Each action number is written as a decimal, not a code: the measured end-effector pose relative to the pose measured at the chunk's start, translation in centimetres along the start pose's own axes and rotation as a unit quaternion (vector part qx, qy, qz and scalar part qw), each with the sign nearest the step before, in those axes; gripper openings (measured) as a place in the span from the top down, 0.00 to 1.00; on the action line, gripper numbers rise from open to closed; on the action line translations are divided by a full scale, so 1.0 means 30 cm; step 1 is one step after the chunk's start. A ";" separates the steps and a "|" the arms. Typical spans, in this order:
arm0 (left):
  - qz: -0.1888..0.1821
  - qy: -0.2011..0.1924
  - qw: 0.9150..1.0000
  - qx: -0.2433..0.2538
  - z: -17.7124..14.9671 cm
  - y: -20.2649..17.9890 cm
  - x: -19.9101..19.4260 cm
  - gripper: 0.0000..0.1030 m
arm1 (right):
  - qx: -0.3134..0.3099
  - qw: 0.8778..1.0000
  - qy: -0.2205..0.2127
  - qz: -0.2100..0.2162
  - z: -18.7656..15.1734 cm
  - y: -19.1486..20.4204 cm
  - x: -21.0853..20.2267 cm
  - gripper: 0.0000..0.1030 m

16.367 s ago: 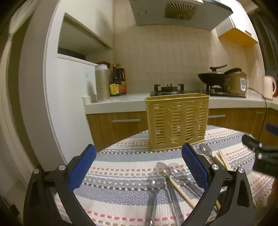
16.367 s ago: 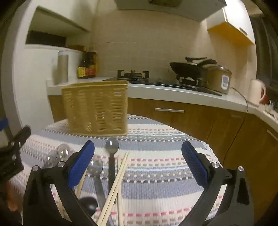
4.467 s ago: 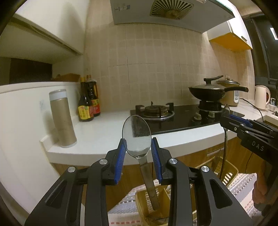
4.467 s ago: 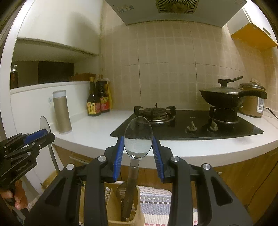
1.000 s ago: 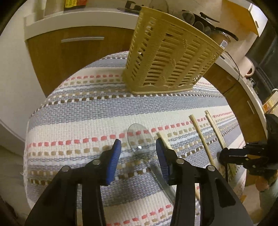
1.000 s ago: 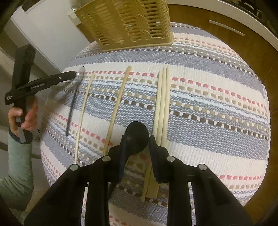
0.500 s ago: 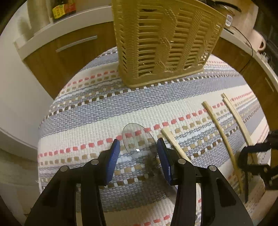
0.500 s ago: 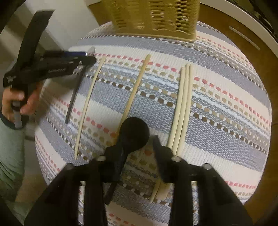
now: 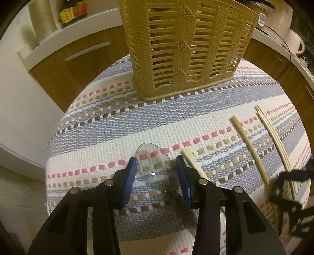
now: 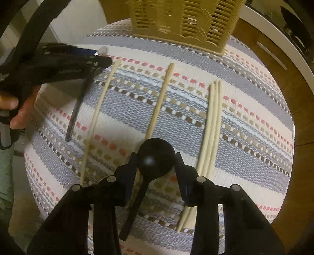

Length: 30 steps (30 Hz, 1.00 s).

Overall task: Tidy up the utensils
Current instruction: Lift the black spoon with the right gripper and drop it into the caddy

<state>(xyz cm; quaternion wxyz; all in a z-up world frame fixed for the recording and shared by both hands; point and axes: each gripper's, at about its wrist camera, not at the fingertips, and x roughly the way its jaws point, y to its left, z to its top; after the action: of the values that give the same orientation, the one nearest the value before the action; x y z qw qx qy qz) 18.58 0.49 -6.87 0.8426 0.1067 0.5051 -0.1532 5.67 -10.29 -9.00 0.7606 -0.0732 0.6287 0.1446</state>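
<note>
Left wrist view. The left gripper [image 9: 156,172] is narrowed on a clear, glassy-looking spoon [image 9: 155,166]: both blue pads [image 9: 131,176] touch the rim of the bowl, which points forward and up out of the grip. The handle runs back and down between the fingers and is motion-blurred. Directly ahead of the gripper stands the tan slatted plastic utensil basket [image 9: 186,45], upright on the striped woven tablecloth [image 9: 109,125]. Just right of the right pad lies one pale wooden chopstick [image 9: 193,161], flat on the cloth. Further right lies a second single chopstick [image 9: 249,145], then a bundle of chopsticks [image 9: 272,133] side by side. At the far right edge the right gripper [image 9: 282,188] appears, dark and blurred; its grip cannot be told from here. Behind the basket: wooden cabinet fronts [image 9: 82,58] and a dark sauce bottle [image 9: 71,11] on the white counter.

Right wrist view. The right gripper [image 10: 156,158] is closed on a black plastic spoon [image 10: 155,155]: the round bowl sits between both fingers, touching them, and the handle slants back and down to the left. Ahead, flat on the cloth, lie the three chopstick groups: the single to the left, the single straight ahead, and the bundle just right of the right finger. To the far left the left gripper appears, held in the person's hand [image 10: 17,109], the spoon's handle hanging down from it above the cloth. The basket stands at the far edge of the table, ahead.
</note>
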 end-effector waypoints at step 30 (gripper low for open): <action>0.011 -0.329 0.944 0.004 0.246 -0.099 -0.708 0.69 | 0.034 0.922 -0.383 -0.046 0.208 -0.181 -0.726 0.66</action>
<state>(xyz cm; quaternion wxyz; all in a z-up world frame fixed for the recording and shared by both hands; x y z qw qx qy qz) 14.14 -1.54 15.29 0.9630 0.0588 0.1985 -0.1724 9.55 -16.40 13.17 0.9511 -0.0153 0.2902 0.1046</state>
